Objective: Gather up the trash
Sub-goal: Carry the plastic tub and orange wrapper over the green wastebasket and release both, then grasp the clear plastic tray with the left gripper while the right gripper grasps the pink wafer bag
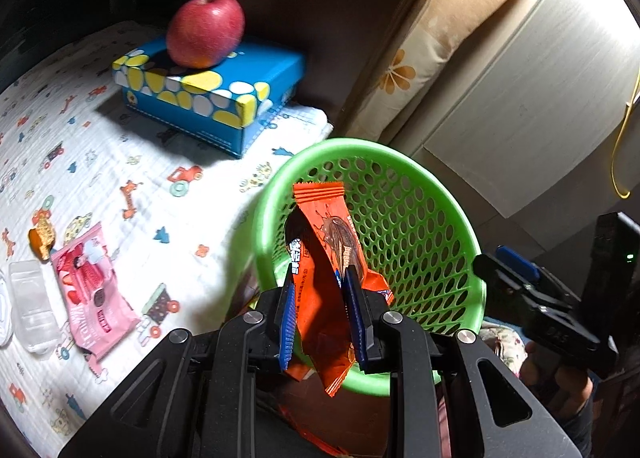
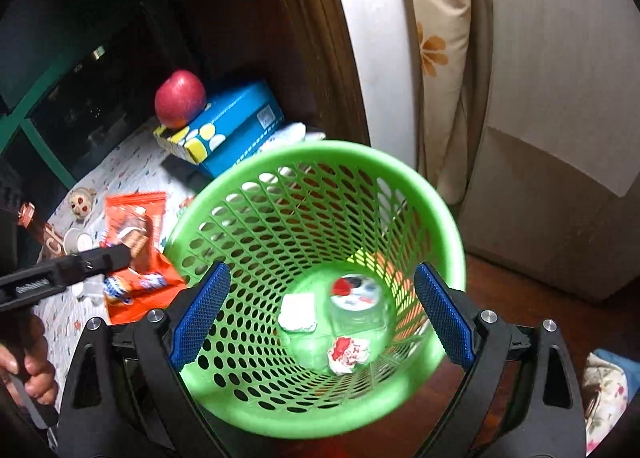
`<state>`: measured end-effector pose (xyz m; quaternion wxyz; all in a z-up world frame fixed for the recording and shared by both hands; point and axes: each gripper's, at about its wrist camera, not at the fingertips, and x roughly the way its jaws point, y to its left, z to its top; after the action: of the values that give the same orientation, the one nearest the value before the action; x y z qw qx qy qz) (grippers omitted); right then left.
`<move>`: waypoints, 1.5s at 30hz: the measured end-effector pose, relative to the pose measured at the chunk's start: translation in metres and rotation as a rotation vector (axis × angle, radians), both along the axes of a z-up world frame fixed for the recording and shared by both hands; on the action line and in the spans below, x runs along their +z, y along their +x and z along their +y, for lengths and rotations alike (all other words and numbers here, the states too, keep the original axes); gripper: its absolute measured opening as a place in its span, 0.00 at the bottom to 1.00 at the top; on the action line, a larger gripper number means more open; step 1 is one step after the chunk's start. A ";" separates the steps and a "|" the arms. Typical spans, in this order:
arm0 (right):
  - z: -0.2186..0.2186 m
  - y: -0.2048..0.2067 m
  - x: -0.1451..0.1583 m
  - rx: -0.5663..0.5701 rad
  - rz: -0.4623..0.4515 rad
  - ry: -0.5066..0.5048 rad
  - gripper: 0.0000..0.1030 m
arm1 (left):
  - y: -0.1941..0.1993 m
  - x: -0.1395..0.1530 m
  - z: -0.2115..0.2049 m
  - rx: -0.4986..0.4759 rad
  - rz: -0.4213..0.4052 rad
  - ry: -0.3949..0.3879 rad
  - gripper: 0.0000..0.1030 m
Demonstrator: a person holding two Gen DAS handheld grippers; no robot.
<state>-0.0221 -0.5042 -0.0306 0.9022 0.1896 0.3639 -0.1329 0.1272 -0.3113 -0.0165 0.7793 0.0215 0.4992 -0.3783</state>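
My left gripper [image 1: 326, 314] is shut on an orange snack wrapper [image 1: 328, 242] and holds it upright at the near rim of the green mesh basket [image 1: 420, 185]. In the right wrist view the wrapper [image 2: 134, 225] hangs left of the basket [image 2: 248, 161]. My right gripper [image 2: 320, 314] has its fingers spread around the basket's sides, seemingly holding it. Inside lie a white scrap [image 2: 298, 312], a clear cup [image 2: 358, 302] and a crumpled red-and-white wrapper [image 2: 348, 352]. On the printed cloth [image 1: 120, 161] lie a pink wrapper [image 1: 90, 290], a clear plastic container [image 1: 32, 306] and an orange food scrap [image 1: 42, 236].
A red apple [image 1: 206, 29] sits on a blue tissue box [image 1: 208, 93] at the back of the cloth. A floral pillow [image 1: 440, 37] and white cabinet [image 1: 540, 97] stand to the right. Small cups [image 2: 76, 240] and a skull figure [image 2: 81, 201] lie at left.
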 end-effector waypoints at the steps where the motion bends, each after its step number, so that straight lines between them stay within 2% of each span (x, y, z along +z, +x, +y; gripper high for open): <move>1: -0.001 -0.003 0.002 -0.003 -0.011 0.006 0.90 | -0.002 -0.003 -0.005 -0.011 0.000 0.008 0.22; 8: -0.005 -0.020 0.010 -0.015 -0.061 0.034 0.90 | -0.013 -0.023 -0.031 -0.059 0.012 0.058 0.24; 14: -0.001 -0.021 0.012 -0.002 -0.072 0.045 0.90 | -0.017 -0.031 -0.033 -0.062 0.027 0.064 0.53; 21: 0.014 -0.013 0.016 0.037 -0.084 0.045 0.90 | -0.015 -0.026 -0.008 -0.035 0.026 0.040 0.57; 33: 0.064 0.021 0.019 0.169 -0.076 0.043 0.90 | 0.014 -0.026 0.098 0.203 -0.014 0.067 0.57; 40: 0.093 0.041 0.021 0.240 -0.075 0.042 0.90 | 0.043 -0.033 0.167 0.377 -0.048 0.132 0.57; 45: 0.116 0.056 0.018 0.289 -0.066 0.057 0.90 | 0.070 -0.039 0.198 0.464 -0.046 0.166 0.57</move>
<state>0.0335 -0.3880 -0.0127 0.9177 0.1651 0.3611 0.0153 0.1970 -0.1138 -0.0556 0.8519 -0.0211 0.5025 -0.1461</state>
